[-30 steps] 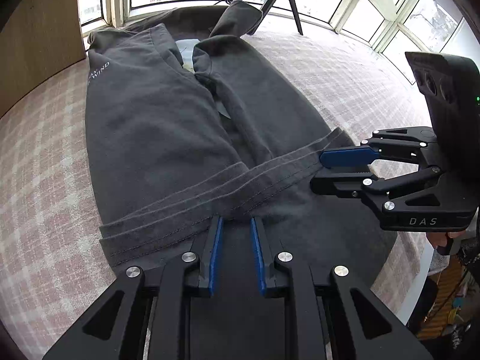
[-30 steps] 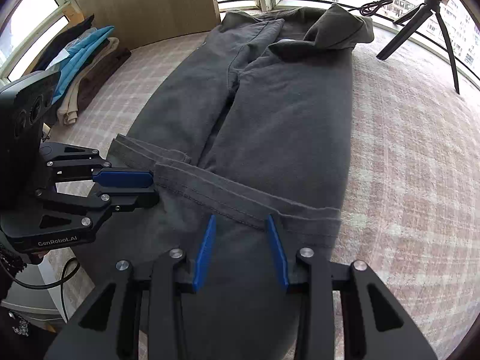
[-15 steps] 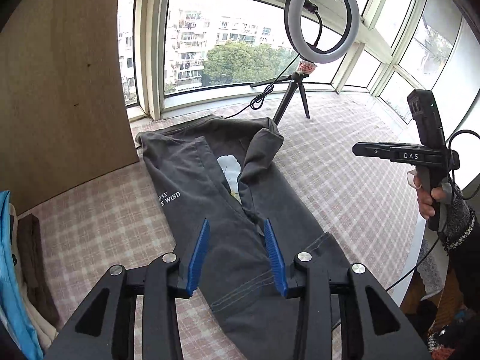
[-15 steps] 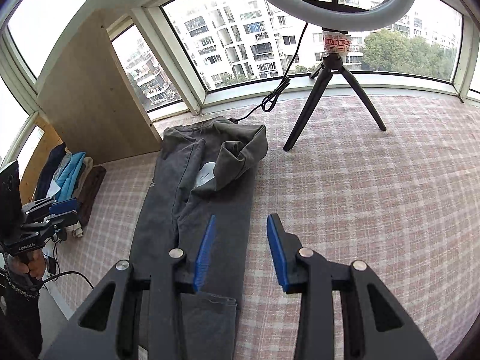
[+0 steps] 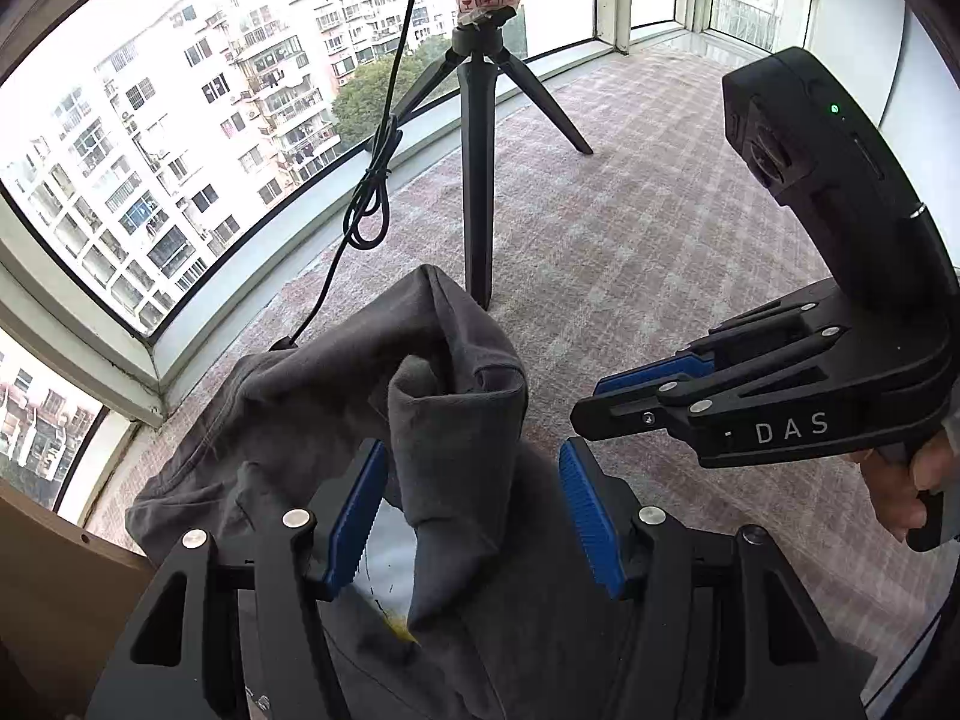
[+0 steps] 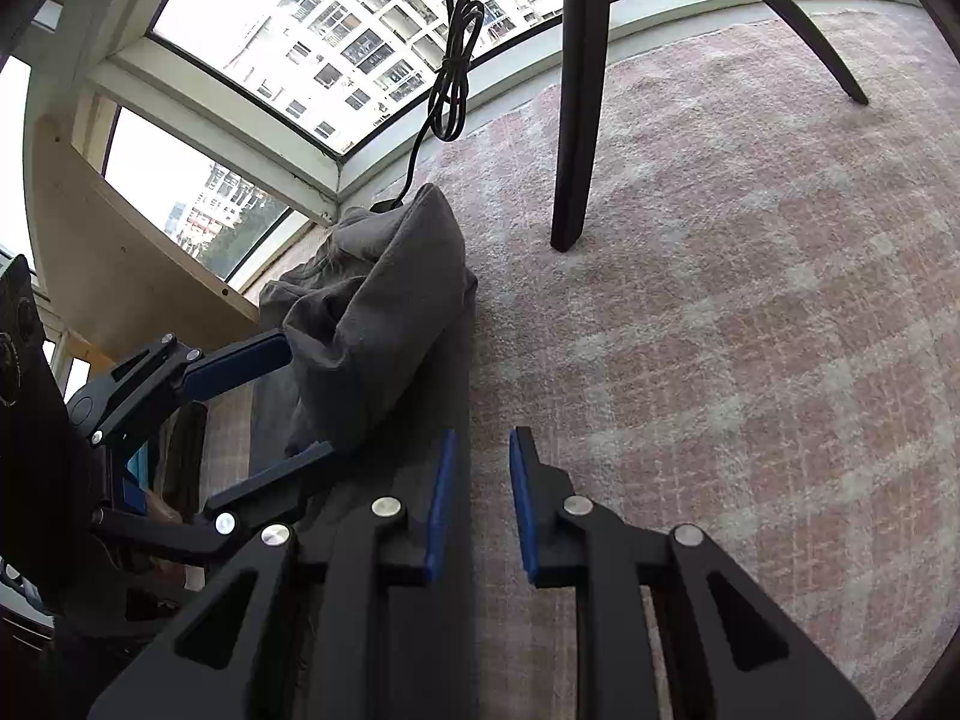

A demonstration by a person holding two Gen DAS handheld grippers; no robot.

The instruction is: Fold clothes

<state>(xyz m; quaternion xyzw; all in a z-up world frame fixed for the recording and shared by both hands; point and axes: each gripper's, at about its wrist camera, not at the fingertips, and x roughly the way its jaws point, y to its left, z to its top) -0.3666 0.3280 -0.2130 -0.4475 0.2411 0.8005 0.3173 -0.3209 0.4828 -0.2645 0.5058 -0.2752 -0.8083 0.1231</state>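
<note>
Pink-and-grey plaid cloth covers the whole bench, reaching the window sill at the far edge. Dark grey garment lies on the bench's far left part near the window corner, its top end bunched and standing up in a folded hump, a pale print with a yellow spot showing under it. Left hand-held gripper has its jaws spread wide on either side of the raised fold, blue pads beside the cloth but not closed on it. Right hand-held gripper sits just right of the garment's edge over the plaid cloth, jaws parted with a narrow gap, nothing held; a hand grips its handle. In the left view it hovers near the hump's right side. Black tripod stands on the bench just behind the garment, a black cable looped and hanging down to the bench beside it. Curved bay windows wrap the room, apartment blocks and trees outside. Wooden panel at the left by the window corner.
</note>
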